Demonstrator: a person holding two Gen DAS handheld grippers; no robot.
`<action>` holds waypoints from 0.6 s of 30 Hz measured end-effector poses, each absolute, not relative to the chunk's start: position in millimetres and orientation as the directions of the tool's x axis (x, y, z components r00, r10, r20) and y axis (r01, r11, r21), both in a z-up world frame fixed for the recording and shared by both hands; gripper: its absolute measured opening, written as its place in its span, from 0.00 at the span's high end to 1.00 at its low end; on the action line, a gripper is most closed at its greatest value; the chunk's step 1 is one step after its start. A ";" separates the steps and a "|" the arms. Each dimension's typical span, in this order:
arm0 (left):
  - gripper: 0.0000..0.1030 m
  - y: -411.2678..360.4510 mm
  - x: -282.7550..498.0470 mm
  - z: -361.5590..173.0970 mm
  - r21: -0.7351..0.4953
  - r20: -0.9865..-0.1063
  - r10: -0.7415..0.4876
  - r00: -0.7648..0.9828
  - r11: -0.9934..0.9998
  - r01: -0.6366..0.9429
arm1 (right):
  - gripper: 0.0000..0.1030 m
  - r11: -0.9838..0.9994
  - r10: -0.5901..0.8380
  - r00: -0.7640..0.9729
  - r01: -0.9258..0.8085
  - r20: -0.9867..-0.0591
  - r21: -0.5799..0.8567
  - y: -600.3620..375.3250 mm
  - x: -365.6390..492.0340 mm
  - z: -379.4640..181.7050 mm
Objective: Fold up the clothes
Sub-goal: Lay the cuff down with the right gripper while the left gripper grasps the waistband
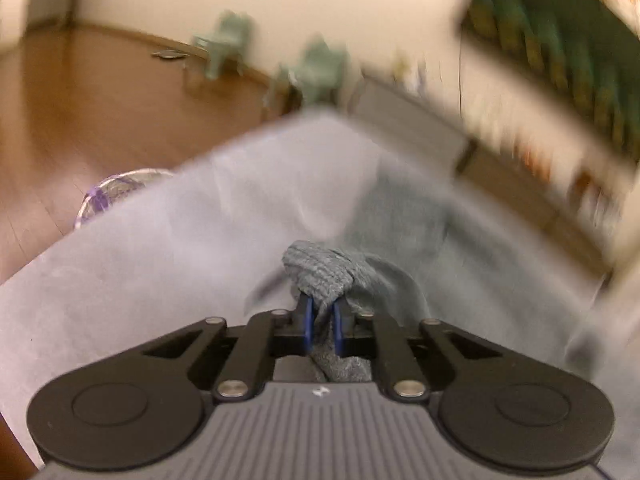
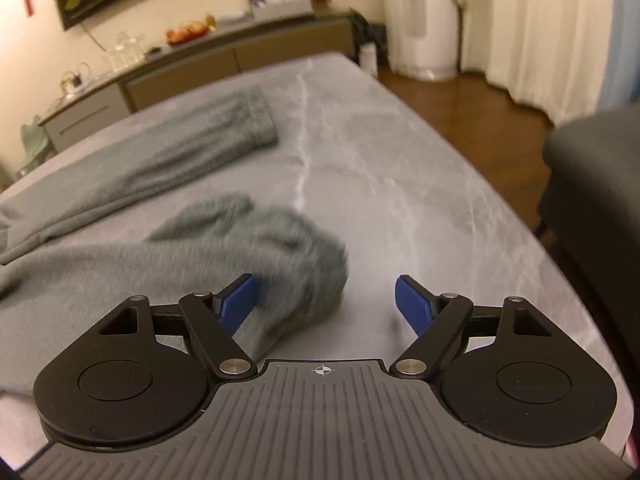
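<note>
1. The grey knit garment (image 2: 168, 160) lay sprawled across the marble table (image 2: 400, 168)
2. The left gripper (image 1: 322, 320) pinched a bunched fold; the right gripper (image 2: 326, 300) gaped wide, a cuff between its jaws
3. Soft, limp and light, it looked best taken by cuffs or hem

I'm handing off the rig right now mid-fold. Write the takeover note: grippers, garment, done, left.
Left gripper: shut on a bunched fold of the grey garment.
Right gripper: open, holding nothing; a crumpled sleeve end lies between the jaws.
Garment lies spread on the grey table; the other sleeve stretches out flat farther back.
Done: no finished fold visible.
Left: grip the near sleeve, fold both sleeves in, then the body.
</note>
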State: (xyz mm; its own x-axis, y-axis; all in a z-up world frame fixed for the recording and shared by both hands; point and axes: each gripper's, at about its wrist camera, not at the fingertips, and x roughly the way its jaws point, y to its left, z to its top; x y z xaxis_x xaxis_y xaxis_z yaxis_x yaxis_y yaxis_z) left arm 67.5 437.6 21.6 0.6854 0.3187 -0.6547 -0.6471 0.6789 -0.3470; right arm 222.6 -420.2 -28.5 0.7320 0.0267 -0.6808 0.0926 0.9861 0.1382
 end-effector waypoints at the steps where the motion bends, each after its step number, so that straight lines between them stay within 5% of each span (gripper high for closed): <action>1: 0.91 444.6 68.1 14.7 -0.320 -0.690 0.333 0.643 0.656 -0.684 | 0.23 0.985 0.044 0.736 0.080 -0.676 0.152 -419.4 222.9 -27.4; 3: 0.91 447.8 76.0 -6.4 -0.254 -0.765 0.313 0.563 0.656 -0.710 | 0.23 0.982 0.081 0.734 0.058 -0.675 0.182 -417.5 224.9 -26.3; 8: 0.89 437.8 76.8 -17.7 -0.181 -0.784 0.327 0.528 0.693 -0.698 | 0.32 0.955 0.278 0.628 -0.099 -0.727 0.280 -393.8 230.2 -36.8; 9: 0.89 437.8 77.7 -17.4 -0.177 -0.784 0.329 0.526 0.694 -0.698 | 0.42 0.963 0.263 0.624 -0.121 -0.736 0.241 -386.1 229.5 -36.1; 10: 0.89 437.9 78.8 -17.1 -0.174 -0.785 0.330 0.524 0.694 -0.698 | 0.79 0.965 0.256 0.627 -0.124 -0.736 0.230 -382.9 230.0 -33.6; 12: 0.90 436.2 82.9 -14.5 -0.167 -0.782 0.337 0.525 0.698 -0.696 | 0.91 0.966 0.252 0.636 -0.122 -0.729 0.227 -379.1 231.7 -27.6; 17: 0.90 430.2 90.0 8.1 -0.277 -0.709 0.298 0.639 0.716 -0.641 | 0.95 0.881 0.218 0.963 -0.125 -0.158 0.455 -421.6 187.6 72.7; 18: 0.90 426.0 96.4 3.7 -0.224 -0.736 0.310 0.602 0.728 -0.648 | 0.95 0.900 0.176 0.967 -0.081 -0.185 0.429 -419.5 188.3 76.6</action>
